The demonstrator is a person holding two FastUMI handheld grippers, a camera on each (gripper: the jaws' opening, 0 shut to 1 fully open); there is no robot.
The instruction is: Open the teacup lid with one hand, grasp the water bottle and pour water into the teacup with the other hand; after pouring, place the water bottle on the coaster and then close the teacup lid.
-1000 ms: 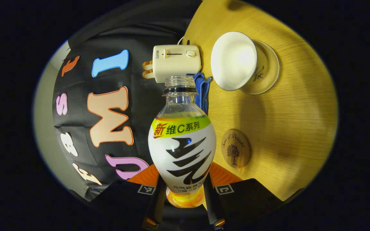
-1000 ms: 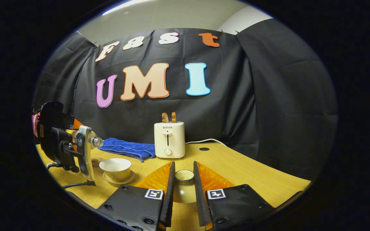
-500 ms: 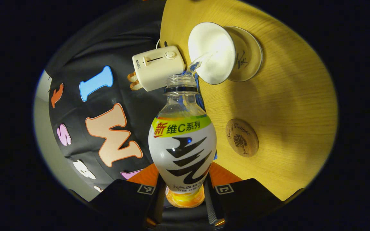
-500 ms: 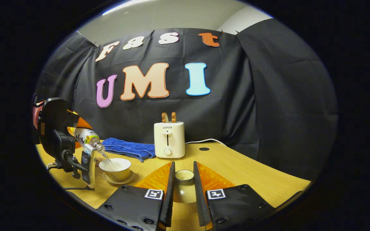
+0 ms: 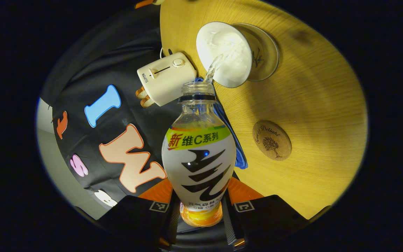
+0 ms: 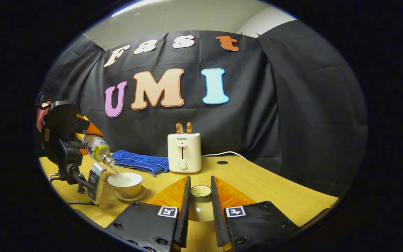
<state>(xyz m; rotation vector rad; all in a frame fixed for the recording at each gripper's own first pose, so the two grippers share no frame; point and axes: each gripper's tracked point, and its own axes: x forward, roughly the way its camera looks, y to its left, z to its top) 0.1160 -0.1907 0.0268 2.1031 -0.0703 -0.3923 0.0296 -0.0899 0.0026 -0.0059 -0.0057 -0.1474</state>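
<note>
Pouring: left gripper (image 5: 200,210) clamps bottle (image 5: 198,154) | right gripper (image 6: 200,196) clamps lid (image 6: 200,191) | wooden table (image 5: 313,105)

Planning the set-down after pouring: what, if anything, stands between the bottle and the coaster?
Nothing visible. The coaster lies bare on the table, with open wood between it and the teacup. The bottle is held in the left gripper.
</note>
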